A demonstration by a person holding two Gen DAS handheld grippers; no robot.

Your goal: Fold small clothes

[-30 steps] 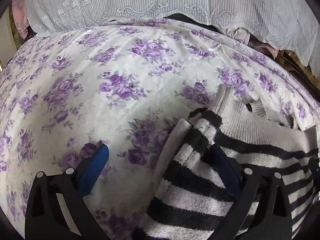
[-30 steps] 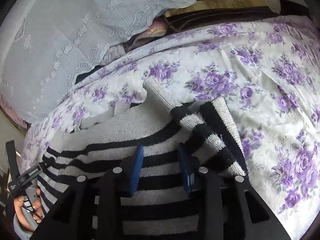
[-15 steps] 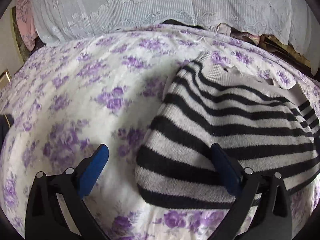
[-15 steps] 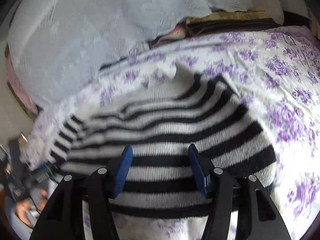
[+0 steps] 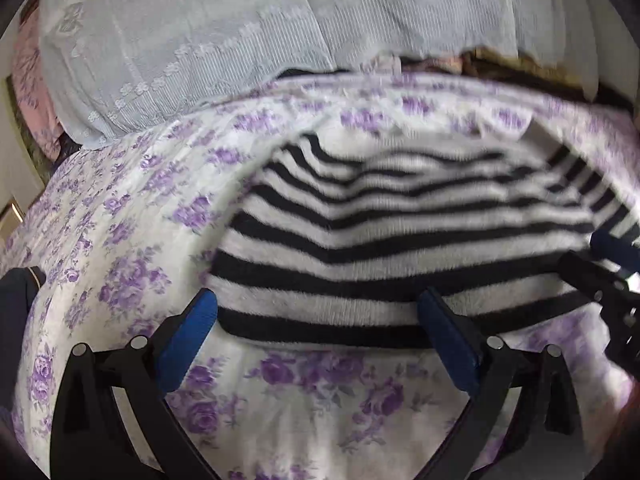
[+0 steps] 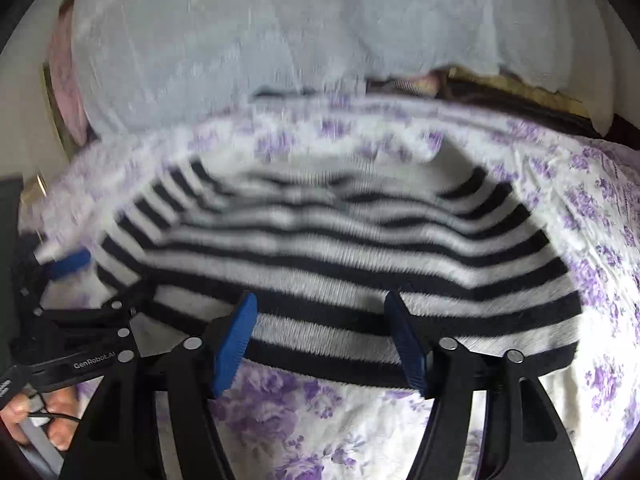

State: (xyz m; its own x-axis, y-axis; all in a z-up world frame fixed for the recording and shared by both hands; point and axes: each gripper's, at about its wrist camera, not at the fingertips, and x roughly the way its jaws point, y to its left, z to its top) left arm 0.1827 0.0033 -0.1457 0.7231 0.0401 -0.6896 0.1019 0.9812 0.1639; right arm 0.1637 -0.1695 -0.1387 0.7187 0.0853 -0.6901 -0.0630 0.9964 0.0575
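A black-and-white striped knit sweater (image 5: 400, 240) lies folded flat on the floral bedspread (image 5: 120, 208); it also shows in the right wrist view (image 6: 340, 248). My left gripper (image 5: 316, 324) is open and empty, hovering at the sweater's near hem, left part. My right gripper (image 6: 320, 324) is open and empty over the near hem, its blue pads (image 6: 236, 336) just above the fabric. Each gripper shows at the edge of the other's view: the right one (image 5: 612, 256), the left one (image 6: 68, 264).
A white lace-trimmed cover (image 5: 240, 40) drapes over a pile at the far edge of the bed. Pink fabric (image 5: 28, 64) hangs at the far left. A hand (image 6: 36, 420) grips the left tool's handle.
Both grippers have pulled back from the sweater towards its near hem and lifted. The sleeves seen a second ago are folded under or in, and the sweater now lies as a flat block.
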